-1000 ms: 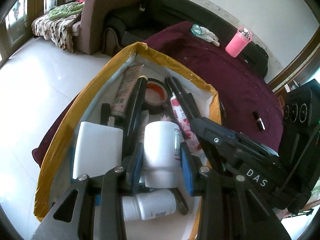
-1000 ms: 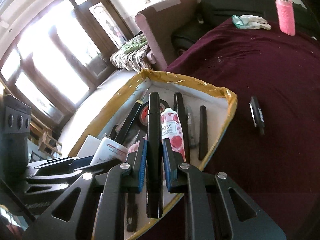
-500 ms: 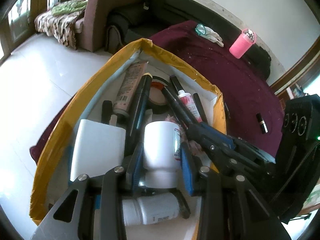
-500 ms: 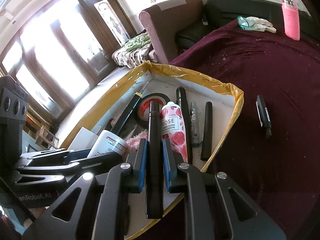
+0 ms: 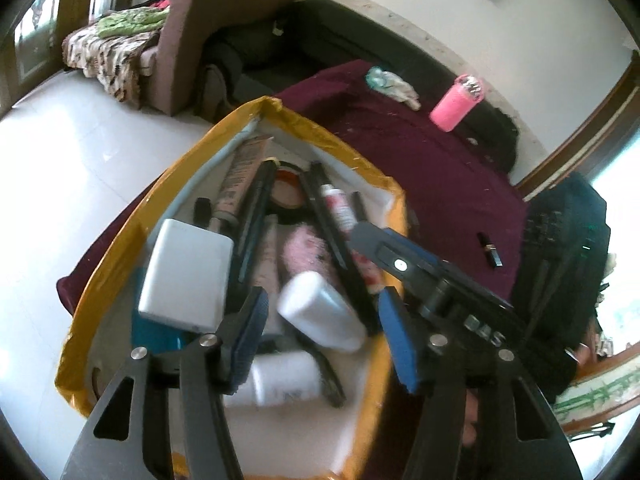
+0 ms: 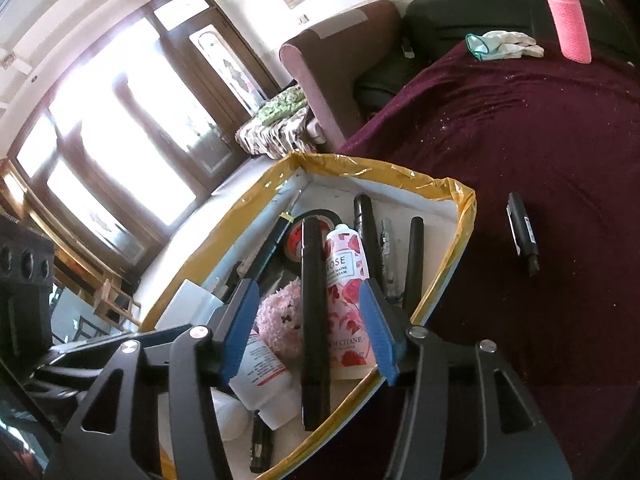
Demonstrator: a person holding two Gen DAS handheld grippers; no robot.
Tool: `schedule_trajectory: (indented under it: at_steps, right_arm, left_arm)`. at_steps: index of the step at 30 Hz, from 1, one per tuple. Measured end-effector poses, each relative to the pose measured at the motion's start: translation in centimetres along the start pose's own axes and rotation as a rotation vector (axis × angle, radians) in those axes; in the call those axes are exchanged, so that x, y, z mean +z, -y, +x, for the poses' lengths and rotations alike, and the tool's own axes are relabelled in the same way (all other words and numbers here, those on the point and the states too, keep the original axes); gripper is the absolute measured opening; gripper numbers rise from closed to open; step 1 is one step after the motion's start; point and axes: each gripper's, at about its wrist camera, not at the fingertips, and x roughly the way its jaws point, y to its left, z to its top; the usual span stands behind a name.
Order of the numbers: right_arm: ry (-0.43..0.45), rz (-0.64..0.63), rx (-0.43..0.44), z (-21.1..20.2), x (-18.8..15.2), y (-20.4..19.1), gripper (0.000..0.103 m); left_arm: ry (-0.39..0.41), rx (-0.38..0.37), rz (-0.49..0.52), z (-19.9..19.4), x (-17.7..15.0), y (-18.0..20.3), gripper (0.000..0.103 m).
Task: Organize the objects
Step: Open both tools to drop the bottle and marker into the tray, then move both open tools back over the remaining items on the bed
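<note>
white bottle (image 5: pixel 320 312) and black tube (image 6: pixel 314 320) now released, jaws opening

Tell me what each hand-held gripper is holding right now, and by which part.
Nothing is held. The left hand-held gripper is opening around the white bottle, the right hand-held gripper around the black tube.

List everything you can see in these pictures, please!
Yellow-taped white box: one, on the maroon cloth.
Long black stick: one, in the box between the right gripper's pads, untouched.
White plastic bottle: one, tilted in the box between the left gripper's pads.
Rose-print hand cream tube: one, pink and white, in the box.
Fluffy pink toy: one, in the box.
White flat block: one, in the box.
Pink knitted bottle: one, far on the maroon cloth.
Small black stick: one, on the cloth outside the box.
Left gripper: black, blue pads, jaws opening.
Right gripper: black, blue pads, jaws opening.
</note>
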Motion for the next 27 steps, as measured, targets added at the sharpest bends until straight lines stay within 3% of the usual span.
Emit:
schedule_trajectory:
  at_steps: [7, 11, 16, 22, 27]
  right_arm:
    - [0.031, 0.027, 0.042, -2.2, 0.3, 0.5, 0.052]
    - [0.003, 0.020, -0.005, -4.9, 0.0, 1.1, 0.052]
    - [-0.005, 0.005, -0.049, -9.3, -0.7, 3.0, 0.052]
    - [0.010, 0.009, -0.172, -13.4, -0.5, 8.4, 0.051]
    - [-0.001, 0.062, -0.212, -14.0, 0.4, 12.6, 0.051]
  left_arm:
    - [0.053, -0.069, 0.045, -2.9, -1.1, 2.1, 0.053]
    - [0.059, -0.076, 0.090, -3.0, -1.6, 4.4, 0.054]
    - [0.013, -0.105, 0.125, -1.3, -2.2, 7.5, 0.054]
    - [-0.031, -0.076, 0.212, 0.9, -2.4, 11.8, 0.054]
    - [-0.073, -0.017, 0.211, 3.7, -1.0, 13.8, 0.054]
